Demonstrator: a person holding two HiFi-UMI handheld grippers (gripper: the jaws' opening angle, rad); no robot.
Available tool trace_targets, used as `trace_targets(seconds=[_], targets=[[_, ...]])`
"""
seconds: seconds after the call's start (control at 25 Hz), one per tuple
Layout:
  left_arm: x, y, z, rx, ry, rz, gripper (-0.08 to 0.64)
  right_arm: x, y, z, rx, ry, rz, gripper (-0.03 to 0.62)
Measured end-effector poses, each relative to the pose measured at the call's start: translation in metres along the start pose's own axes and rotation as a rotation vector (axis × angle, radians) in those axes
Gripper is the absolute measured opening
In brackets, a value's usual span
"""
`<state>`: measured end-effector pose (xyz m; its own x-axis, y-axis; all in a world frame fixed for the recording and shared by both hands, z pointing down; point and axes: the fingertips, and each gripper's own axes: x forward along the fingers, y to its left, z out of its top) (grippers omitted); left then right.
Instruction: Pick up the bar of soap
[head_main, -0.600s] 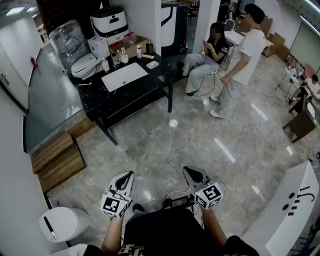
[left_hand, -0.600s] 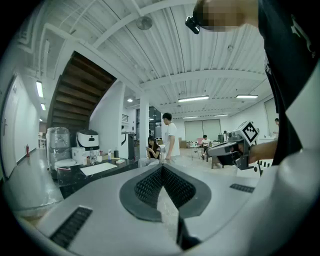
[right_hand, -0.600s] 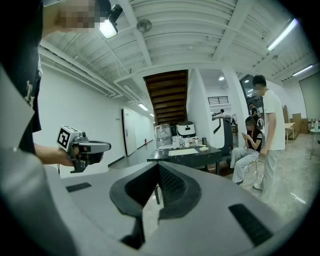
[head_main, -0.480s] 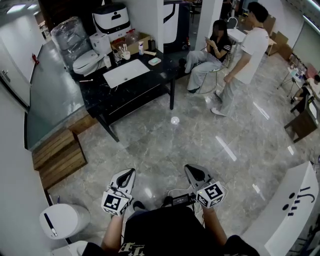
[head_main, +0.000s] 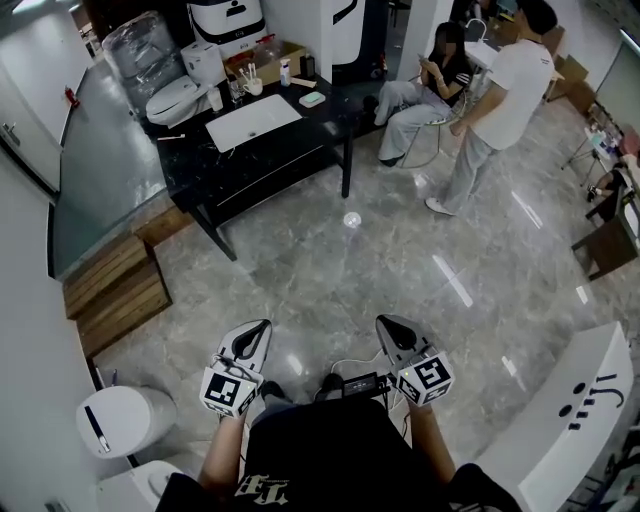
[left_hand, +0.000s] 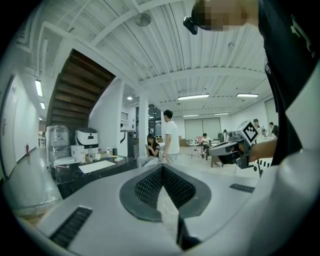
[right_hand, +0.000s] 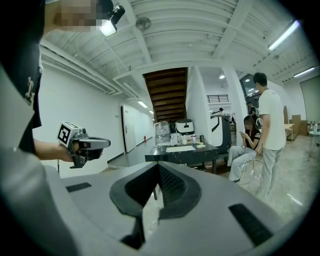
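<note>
On the black table (head_main: 322, 132) across the room, the bar of soap (head_main: 312, 98) (a small pale-green block) lies beside the white basin (head_main: 252, 122). Well apart from it, left gripper (head_main: 259, 328) and right gripper (head_main: 389, 324) have jaws closed on nothing.

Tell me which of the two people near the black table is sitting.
The person in the dark top, nearer the black table; the one in the white T-shirt stands.
</note>
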<state>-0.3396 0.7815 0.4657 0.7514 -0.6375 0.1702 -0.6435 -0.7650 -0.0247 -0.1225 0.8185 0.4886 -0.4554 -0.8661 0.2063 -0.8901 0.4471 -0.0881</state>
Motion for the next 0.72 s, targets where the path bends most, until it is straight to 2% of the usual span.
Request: trace_targets(seconds=[0.32, 0.48, 0.72], targets=[[0.014, -0.008, -0.003, -0.006, 0.017, 0.037, 0.009, -0.019, -0.043, -0.015, 0.02, 0.03, -0.045, 0.008], [0.022, -0.004, -0.007, -0.033, 0.04, 0.068, 0.008, -0.02, -0.064, -0.02, 0.026, 0.058, -0.056, 0.008], [0.054, 0.013, -0.021, -0.036, 0.052, 0.049, 0.008, 0.006, -0.087, -0.034, 0.051, 0.082, -0.068, 0.008]])
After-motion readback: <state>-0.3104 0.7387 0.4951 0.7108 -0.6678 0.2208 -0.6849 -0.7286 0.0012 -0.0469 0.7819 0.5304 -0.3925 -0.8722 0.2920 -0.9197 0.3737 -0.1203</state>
